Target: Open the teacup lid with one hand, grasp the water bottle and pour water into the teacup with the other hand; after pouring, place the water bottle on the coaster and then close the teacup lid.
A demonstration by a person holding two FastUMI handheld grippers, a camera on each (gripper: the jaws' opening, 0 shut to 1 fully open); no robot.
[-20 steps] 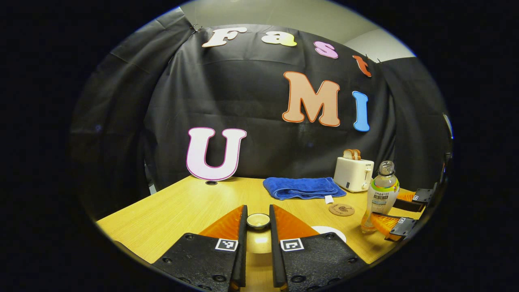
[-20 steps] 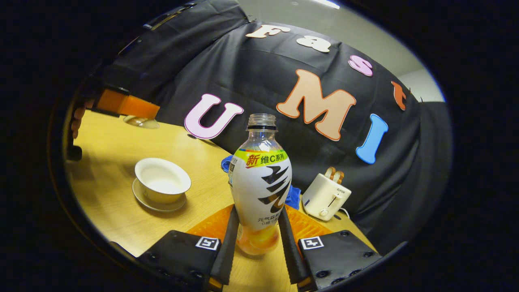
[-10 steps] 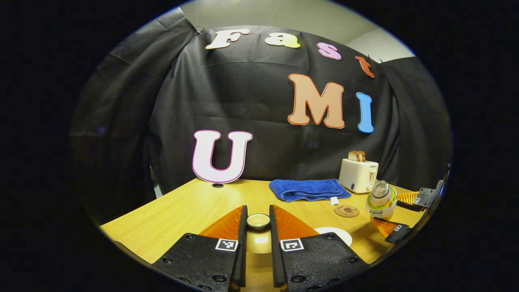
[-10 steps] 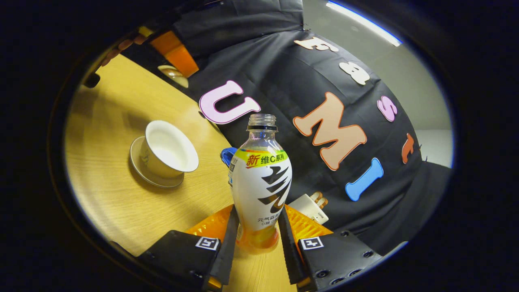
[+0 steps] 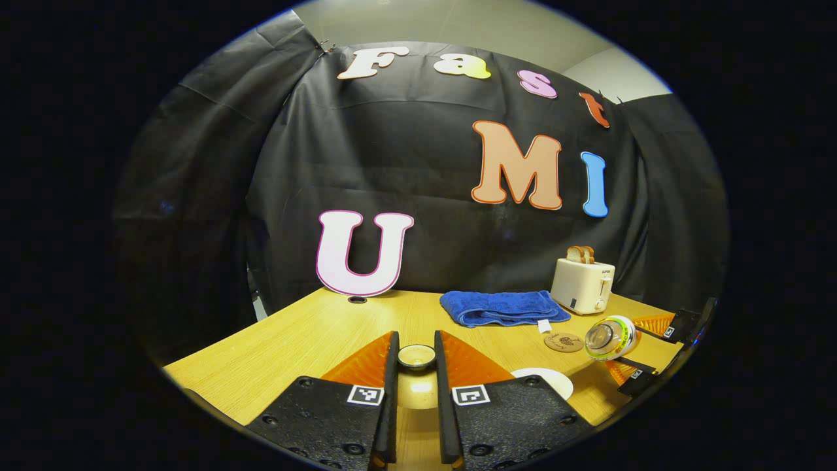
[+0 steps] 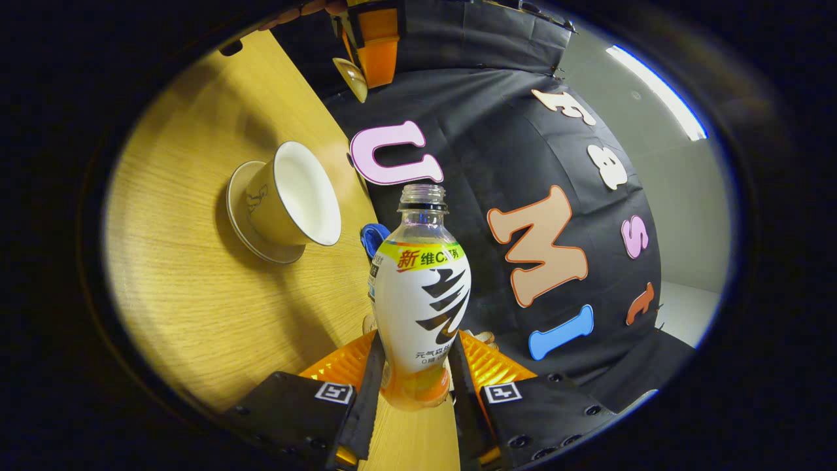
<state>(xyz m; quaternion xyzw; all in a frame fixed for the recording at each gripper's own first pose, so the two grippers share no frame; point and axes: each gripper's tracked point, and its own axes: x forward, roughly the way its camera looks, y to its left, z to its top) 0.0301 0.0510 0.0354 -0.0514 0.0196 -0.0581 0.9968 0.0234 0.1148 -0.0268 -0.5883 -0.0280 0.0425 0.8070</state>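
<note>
My left gripper (image 5: 416,340) is shut on the knob of the teacup lid (image 5: 416,357) and holds it above the table. The white rim of the teacup (image 5: 548,381) shows just right of its fingers. In the right gripper view the open teacup (image 6: 297,196) stands on its saucer (image 6: 243,219), and the left gripper (image 6: 368,39) hangs beyond it with the lid (image 6: 354,78). My right gripper (image 6: 415,340) is shut on the lower body of the uncapped water bottle (image 6: 422,288). Seen from the left gripper view, the bottle (image 5: 611,337) lies tipped nearly level, mouth toward the cup, in the right gripper (image 5: 637,351). A round coaster (image 5: 563,341) lies behind it.
A folded blue towel (image 5: 503,307) lies at the back of the wooden table (image 5: 307,340). A white toaster (image 5: 582,284) with bread in it stands at the back right, against the black cloth wall.
The right gripper has rolled the bottle from upright to nearly level, mouth toward the cup. The left gripper has drifted slightly with the lid still in it.
</note>
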